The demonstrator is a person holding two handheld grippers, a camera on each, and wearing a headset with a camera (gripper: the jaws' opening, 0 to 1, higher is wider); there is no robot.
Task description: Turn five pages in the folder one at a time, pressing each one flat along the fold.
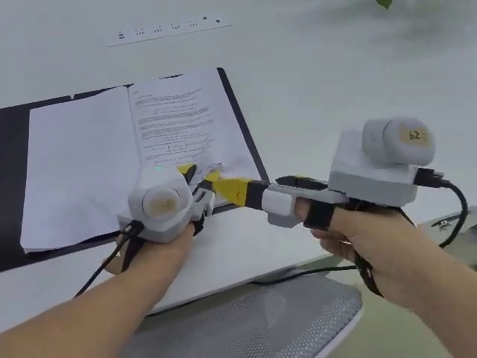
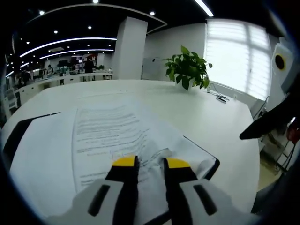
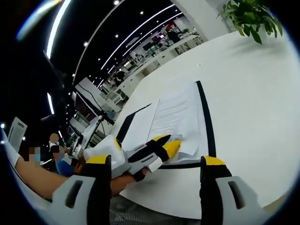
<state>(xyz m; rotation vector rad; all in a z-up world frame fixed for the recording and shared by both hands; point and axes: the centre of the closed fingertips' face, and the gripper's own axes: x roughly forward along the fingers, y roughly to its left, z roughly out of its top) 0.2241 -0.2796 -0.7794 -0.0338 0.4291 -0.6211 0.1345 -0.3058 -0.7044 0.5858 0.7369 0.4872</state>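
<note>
Folder [image 1: 240, 123] lies open on tabletop [image 1: 335, 67], with the printed page [image 1: 179, 119] on its right half. The page's lower corner [image 2: 157, 155] curls up. To turn it well, pinch only 1 sheet at that curl and carry it in an arc over the fold without tugging. The curl sits in the narrow gap between the left gripper [image 2: 152, 162] fingers, which are slightly apart and not clamped. Right gripper [image 3: 156, 161] has its fingers wide apart and holds nothing. It hovers near the folder's near corner, likely free to press the fold.
</note>
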